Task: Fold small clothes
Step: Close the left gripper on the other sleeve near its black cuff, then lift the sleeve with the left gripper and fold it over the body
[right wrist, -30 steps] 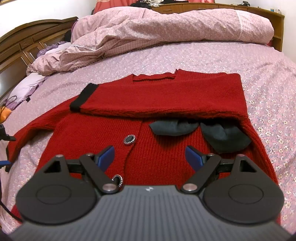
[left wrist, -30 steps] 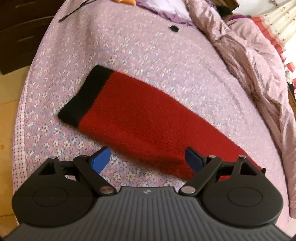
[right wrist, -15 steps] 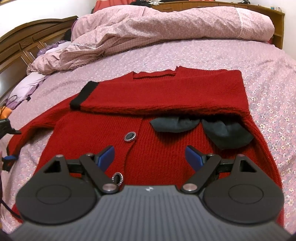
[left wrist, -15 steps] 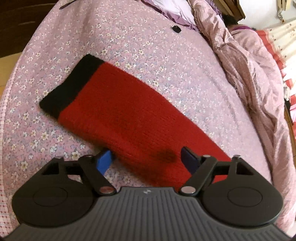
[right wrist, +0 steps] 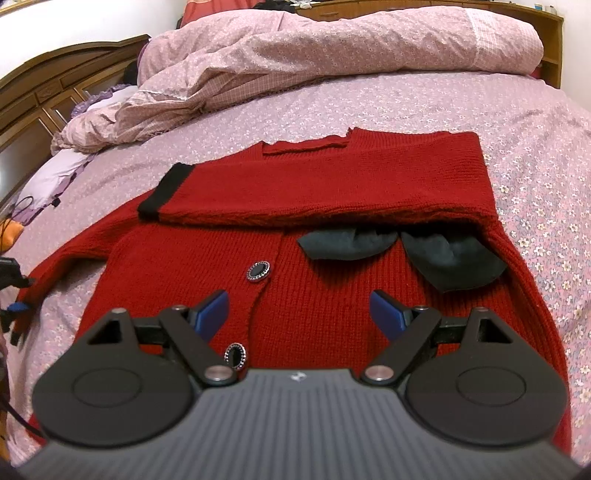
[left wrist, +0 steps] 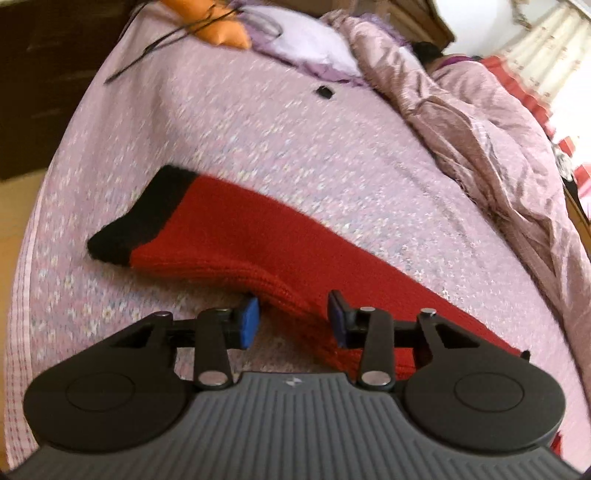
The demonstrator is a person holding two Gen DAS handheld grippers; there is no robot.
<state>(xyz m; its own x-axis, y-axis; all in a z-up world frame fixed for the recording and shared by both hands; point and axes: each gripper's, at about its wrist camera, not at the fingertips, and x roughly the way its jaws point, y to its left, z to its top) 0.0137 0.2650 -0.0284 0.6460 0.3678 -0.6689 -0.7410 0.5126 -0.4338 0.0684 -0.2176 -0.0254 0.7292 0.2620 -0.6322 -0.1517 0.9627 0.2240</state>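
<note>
A red knit cardigan (right wrist: 325, 295) with black buttons lies flat on the bed. One sleeve (right wrist: 314, 184) with a black cuff (right wrist: 166, 192) is folded across its chest. The other sleeve (left wrist: 258, 240) stretches left, ending in a black cuff (left wrist: 144, 218). My left gripper (left wrist: 293, 319) is partly closed around this sleeve's raised edge, blue pads (left wrist: 248, 322) on either side of the fabric. It also shows at the left edge of the right wrist view (right wrist: 14, 306). My right gripper (right wrist: 299, 312) is open and empty above the cardigan's front.
The bed has a pink floral sheet (right wrist: 535, 155). A rumpled pink quilt (right wrist: 332, 48) is piled at the far side, also in the left wrist view (left wrist: 498, 155). A purple pillow (left wrist: 314, 48), orange item (left wrist: 225, 29) and black cable (left wrist: 147, 55) lie near the headboard. Dark pieces (right wrist: 443, 254) rest on the cardigan.
My left gripper has dropped onto the outstretched sleeve and its jaws have narrowed around the sleeve's edge, which now rises off the sheet. The right gripper has stayed still and open.
</note>
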